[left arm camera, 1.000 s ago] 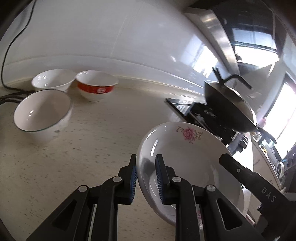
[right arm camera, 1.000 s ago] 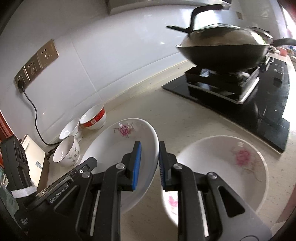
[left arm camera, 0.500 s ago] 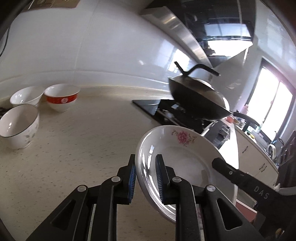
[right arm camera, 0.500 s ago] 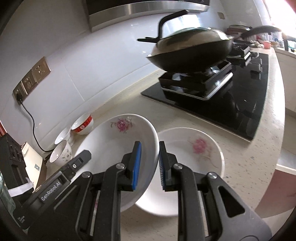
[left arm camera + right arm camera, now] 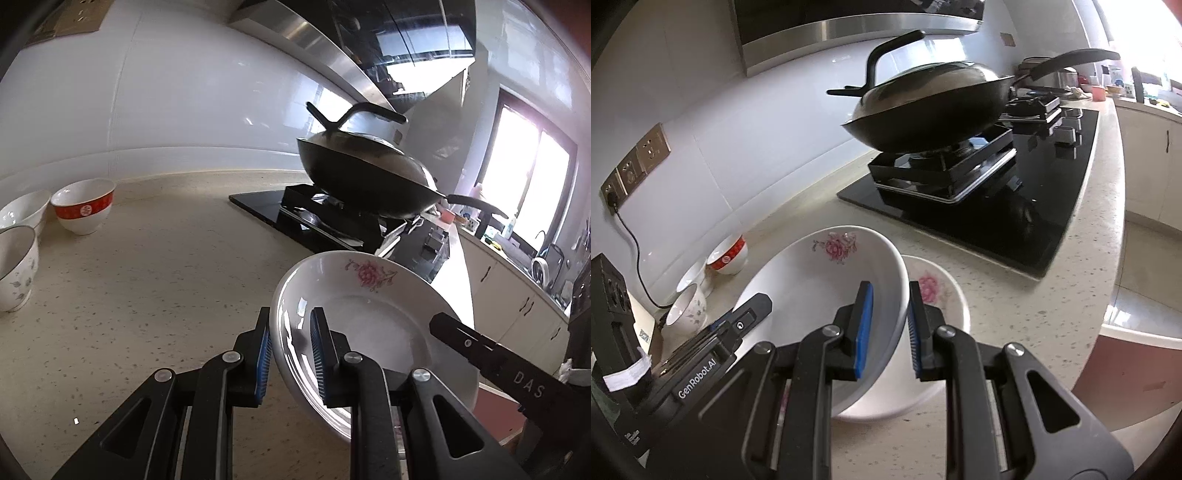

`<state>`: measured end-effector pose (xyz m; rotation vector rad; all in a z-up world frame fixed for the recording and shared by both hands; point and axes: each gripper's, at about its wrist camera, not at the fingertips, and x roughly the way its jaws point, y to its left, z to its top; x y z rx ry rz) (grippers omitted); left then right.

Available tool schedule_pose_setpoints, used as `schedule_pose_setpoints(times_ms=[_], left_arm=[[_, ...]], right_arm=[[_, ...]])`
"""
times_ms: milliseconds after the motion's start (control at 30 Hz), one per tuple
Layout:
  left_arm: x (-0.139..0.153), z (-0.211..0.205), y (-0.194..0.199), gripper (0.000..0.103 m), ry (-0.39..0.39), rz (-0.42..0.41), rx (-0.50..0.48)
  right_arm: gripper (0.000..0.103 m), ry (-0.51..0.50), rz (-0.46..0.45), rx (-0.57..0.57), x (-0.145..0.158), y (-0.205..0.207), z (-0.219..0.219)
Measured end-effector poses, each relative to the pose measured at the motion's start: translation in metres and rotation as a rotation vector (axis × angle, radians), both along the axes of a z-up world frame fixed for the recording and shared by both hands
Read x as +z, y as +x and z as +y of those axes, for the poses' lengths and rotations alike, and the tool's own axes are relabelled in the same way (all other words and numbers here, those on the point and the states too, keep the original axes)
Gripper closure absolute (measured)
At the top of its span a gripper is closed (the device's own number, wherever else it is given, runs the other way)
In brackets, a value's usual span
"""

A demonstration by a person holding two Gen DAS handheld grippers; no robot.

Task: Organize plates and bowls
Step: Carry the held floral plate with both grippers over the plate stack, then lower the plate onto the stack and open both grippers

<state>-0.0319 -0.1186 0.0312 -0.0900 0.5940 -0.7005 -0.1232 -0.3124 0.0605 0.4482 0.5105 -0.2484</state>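
A white plate with a pink flower (image 5: 369, 310) is held in the air by both grippers. My left gripper (image 5: 290, 347) is shut on its left rim. My right gripper (image 5: 888, 325) is shut on its right rim; the plate also shows in the right wrist view (image 5: 820, 288). A second flowered plate (image 5: 938, 295) lies on the counter right below and to the right of the held one. Three bowls stand at the far left by the wall: a red-banded bowl (image 5: 83, 210), a plain white bowl (image 5: 22, 210) and a leaf-patterned bowl (image 5: 14, 266).
A black wok with lid (image 5: 931, 107) sits on the gas hob (image 5: 990, 206) to the right. A wall socket with a black cable (image 5: 631, 162) is at the left. The counter's front edge (image 5: 1108, 280) curves at the right, above the floor.
Both grippers have lifted the held plate higher and shifted it right, so it now overlaps the plate lying on the counter. The bowls have not moved.
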Motion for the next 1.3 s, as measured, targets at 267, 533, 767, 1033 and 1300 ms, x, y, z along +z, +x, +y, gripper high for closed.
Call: schedule_pose_setpoints(times_ms=[267, 533, 767, 1033, 1300], left_arm=[[0.001, -0.018, -0.004, 0.083, 0.021, -0.017, -0.045], [-0.006, -0.031, 0.004, 0.081, 0.074, 0.047, -0.080], [-0.011, -0.038, 0.002, 0.076, 0.117, 0.076, -0.102], [-0.014, -0.044, 0.003, 0.067, 0.136, 0.090, -0.127], [-0.014, -0.046, 0.001, 0.055, 0.122, 0.094, -0.152]], right_arm=[[0.081, 0.002, 0.030, -0.041, -0.013, -0.002, -0.015], [0.082, -0.043, 0.063, -0.067, -0.016, -0.001, -0.016], [0.082, -0.058, 0.095, -0.076, -0.021, 0.001, -0.020], [0.082, -0.101, 0.109, -0.083, -0.022, 0.004, -0.019], [0.081, -0.184, 0.077, -0.125, -0.011, -0.001, -0.016]])
